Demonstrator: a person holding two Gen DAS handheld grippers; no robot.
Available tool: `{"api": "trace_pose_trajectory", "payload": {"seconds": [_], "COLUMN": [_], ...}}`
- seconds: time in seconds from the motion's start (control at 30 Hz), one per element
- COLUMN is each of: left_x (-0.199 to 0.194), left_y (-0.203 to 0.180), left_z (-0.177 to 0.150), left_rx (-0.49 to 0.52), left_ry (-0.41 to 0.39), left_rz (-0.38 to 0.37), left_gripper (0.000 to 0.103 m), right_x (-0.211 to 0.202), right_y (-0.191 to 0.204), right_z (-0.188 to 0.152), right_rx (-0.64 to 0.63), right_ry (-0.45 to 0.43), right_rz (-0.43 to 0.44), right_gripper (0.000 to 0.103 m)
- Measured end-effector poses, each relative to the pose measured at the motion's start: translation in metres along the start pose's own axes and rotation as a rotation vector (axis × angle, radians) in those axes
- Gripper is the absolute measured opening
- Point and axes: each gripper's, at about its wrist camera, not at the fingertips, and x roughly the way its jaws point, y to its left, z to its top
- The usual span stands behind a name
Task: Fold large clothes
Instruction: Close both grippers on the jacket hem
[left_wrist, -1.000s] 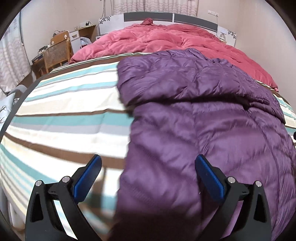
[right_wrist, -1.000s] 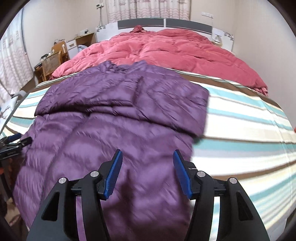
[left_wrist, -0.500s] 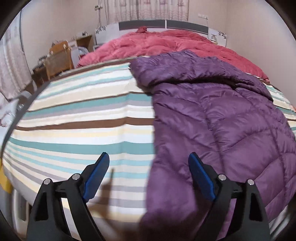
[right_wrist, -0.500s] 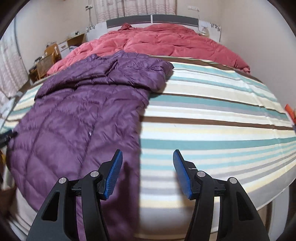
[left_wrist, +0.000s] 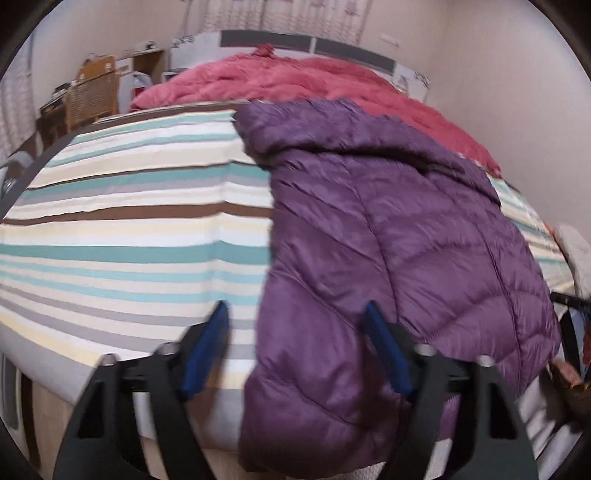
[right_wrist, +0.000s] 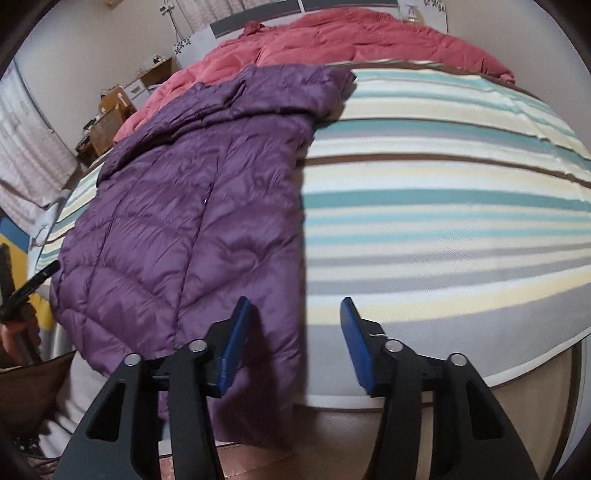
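At the near hem of the purple down jacket (left_wrist: 388, 236), my left gripper (left_wrist: 297, 350) and right gripper (right_wrist: 291, 339) have been closing, grasping nothing yet; slippery fabric may squirt free.

Purple jacket (right_wrist: 192, 206) spread on striped sheet (right_wrist: 443, 206), hood end toward red duvet (right_wrist: 332, 40) at far side, hem hanging over near bed edge. Right gripper (right_wrist: 293, 339) low in foreground, blue pads (right_wrist: 236, 339) apart and just closing, jacket's right edge between them below, no pad pressing on cloth. At far left, tip of left gripper (right_wrist: 33, 284) beside jacket's other edge, state unclear.
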Motion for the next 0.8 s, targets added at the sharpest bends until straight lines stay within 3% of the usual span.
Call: {"api": "trace_pose_trajectory", "payload": {"seconds": [0.13,0.27,0.3,0.57,0.8], "left_x": [0.004,0.0,-0.002,-0.027,-0.044], "left_y": [-0.011,-0.017,-0.017,-0.026,-0.027], "left_z": [-0.007,-0.008,-0.007,0.012,0.044], "left_rx": [0.03,0.024,0.015,0.013,0.007], "left_ry": [0.024,0.039,0.038,-0.036,-0.115], "left_rz": [-0.034,-0.074,-0.085,-0.105,-0.136], "left_gripper": [0.054,0.02,0.016,0.011,0.01], "right_x": [0.005,0.007,0.006,-0.014,-0.026], "right_y": [0.008,0.018,0.02,0.02,0.024], "right_z": [-0.005,-0.007,-0.006,0.015,0.038], "right_rx": [-0.02,-0.048,-0.05,-0.02,-0.032], "right_ry": [0.026,0.033,0.026,-0.041,-0.094], "right_rz": [0.053,0.083,0.093,0.145,0.168], "right_gripper": [0.03,0.015,0.013,0.005,0.005]}}
